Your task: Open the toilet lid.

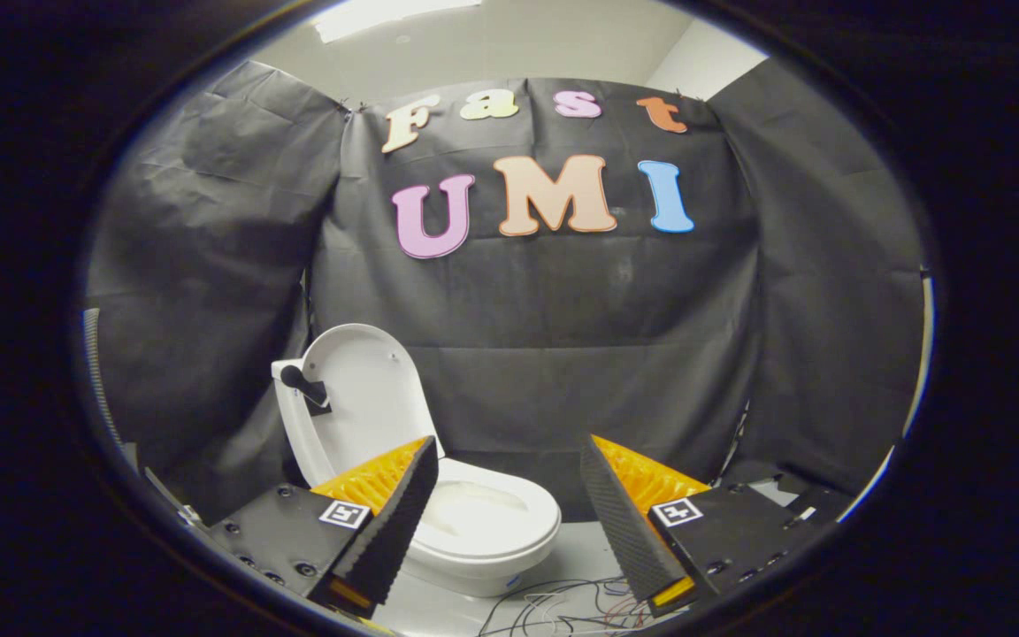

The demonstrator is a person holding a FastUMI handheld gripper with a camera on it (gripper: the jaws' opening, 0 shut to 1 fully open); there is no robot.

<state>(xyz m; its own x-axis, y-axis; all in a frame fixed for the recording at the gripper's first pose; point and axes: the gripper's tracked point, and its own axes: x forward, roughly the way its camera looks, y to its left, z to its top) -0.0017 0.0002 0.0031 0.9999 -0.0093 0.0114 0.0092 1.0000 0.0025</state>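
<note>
In the gripper view, the tongs (509,522) are released, their two fingers spread wide apart with nothing held between them and nothing touching either finger. Each finger carries a small square marker (344,514) on its upper face.

The toilet (465,531) stands on the pale floor (576,557) ahead of the tongs, closer to the left finger than to the right one. The left finger (390,522) overlaps the near left part of the bowl in this view, so that part of the rim is hidden behind it. The toilet lid (368,398) is already raised: it stands upright behind the bowl, tilted slightly back toward the booth's black cloth wall (563,336), with its white inner face turned toward the camera. The seat ring (496,513) lies flat on the bowl, and the opening of the bowl shows inside it. A dark fitting (304,387) sits on the upper left edge of the raised lid, attached at a white bracket there.

On the floor just ahead of the gap between the fingers, a loose tangle of thin wires (563,606) lies in front of the toilet base. The right finger (629,531) points at bare floor and the cloth wall, well apart from the toilet.
</note>
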